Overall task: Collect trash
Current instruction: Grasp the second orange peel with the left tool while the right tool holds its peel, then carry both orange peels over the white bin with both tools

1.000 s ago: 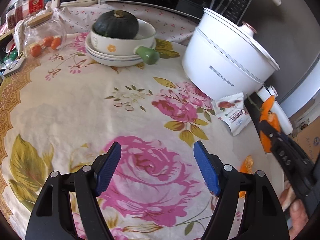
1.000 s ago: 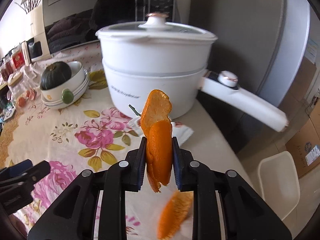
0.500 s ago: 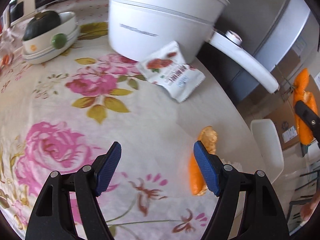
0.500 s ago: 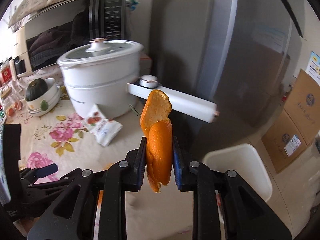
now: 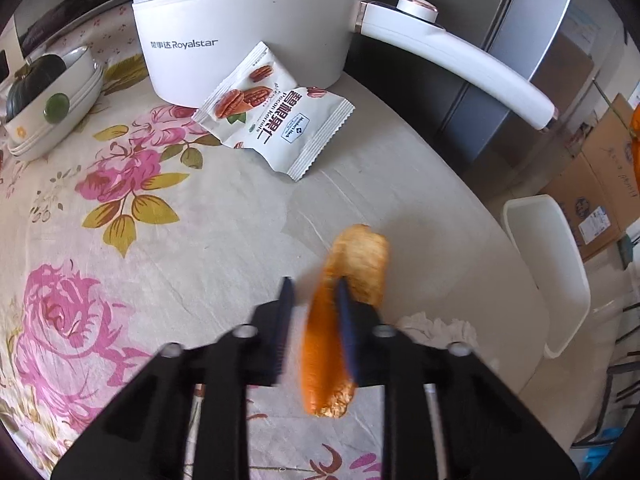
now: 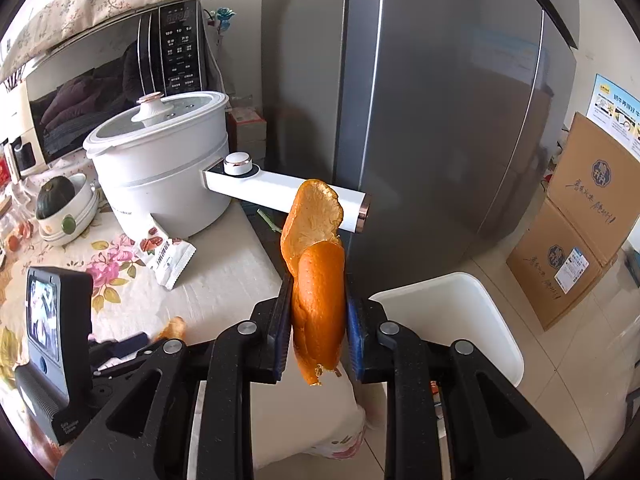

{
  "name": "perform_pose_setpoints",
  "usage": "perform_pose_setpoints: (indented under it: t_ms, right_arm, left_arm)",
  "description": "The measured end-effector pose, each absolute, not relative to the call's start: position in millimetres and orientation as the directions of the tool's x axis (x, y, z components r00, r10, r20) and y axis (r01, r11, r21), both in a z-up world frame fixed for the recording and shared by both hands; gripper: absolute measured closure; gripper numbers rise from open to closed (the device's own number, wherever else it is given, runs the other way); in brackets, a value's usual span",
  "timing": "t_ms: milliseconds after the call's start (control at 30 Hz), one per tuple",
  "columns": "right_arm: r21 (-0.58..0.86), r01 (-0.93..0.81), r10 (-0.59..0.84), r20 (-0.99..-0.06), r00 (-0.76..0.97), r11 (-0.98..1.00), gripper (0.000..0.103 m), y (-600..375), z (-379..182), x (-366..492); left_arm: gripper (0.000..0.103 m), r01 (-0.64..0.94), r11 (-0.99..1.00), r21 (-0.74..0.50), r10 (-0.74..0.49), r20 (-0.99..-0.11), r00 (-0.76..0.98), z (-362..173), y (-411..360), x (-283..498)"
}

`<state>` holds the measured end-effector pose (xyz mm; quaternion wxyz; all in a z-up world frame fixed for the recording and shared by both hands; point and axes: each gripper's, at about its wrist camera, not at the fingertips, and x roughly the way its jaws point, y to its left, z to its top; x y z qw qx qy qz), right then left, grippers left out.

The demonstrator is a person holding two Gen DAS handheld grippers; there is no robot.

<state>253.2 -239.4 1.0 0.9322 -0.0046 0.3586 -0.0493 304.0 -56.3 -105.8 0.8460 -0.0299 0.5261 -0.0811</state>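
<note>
As the left gripper (image 5: 314, 312) swings from bare cloth to the surface (image 5: 224, 236) edge, its fingers clench a second orange peel (image 5: 344, 280); the right gripper (image 6: 316, 320) still clamps the first peel (image 6: 318, 280) above the white bin (image 6: 460, 312), leaving the snack wrapper (image 5: 276, 108).

- Daylight bright and even; I see soft shadows on the tablecloth (image 5: 224, 240).
- Fisheye bends edges, corners black.
- Left gripper (image 5: 312, 300) pads motion-blurred.
</note>
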Motion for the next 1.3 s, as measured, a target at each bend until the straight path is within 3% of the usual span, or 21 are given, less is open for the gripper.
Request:
perform_pose_setpoints:
  t_ms: [500, 1000, 1300]
  right_arm:
    - [-0.016, 0.067, -0.062, -0.640, 0.766, 0.998, 0.081, -233, 12, 245]
    - [0.016, 0.168, -0.121, -0.633, 0.765, 0.986, 0.081, -285, 16, 231]
    - [0.051, 0.305, -0.198, -0.658, 0.727, 0.951, 0.081, -345, 4, 230]
  left_arm:
    - [0.093, 0.051, 0.972, -0.231, -0.215, -0.774, 0.595, -47, -2, 292]
    - [0.093, 0.130, 0.921, -0.367, -0.359, -0.671, 0.649, -6, -41, 259]
    - [0.093, 0.189, 0.902, -0.388, -0.420, -0.685, 0.595, -23, -95, 249]
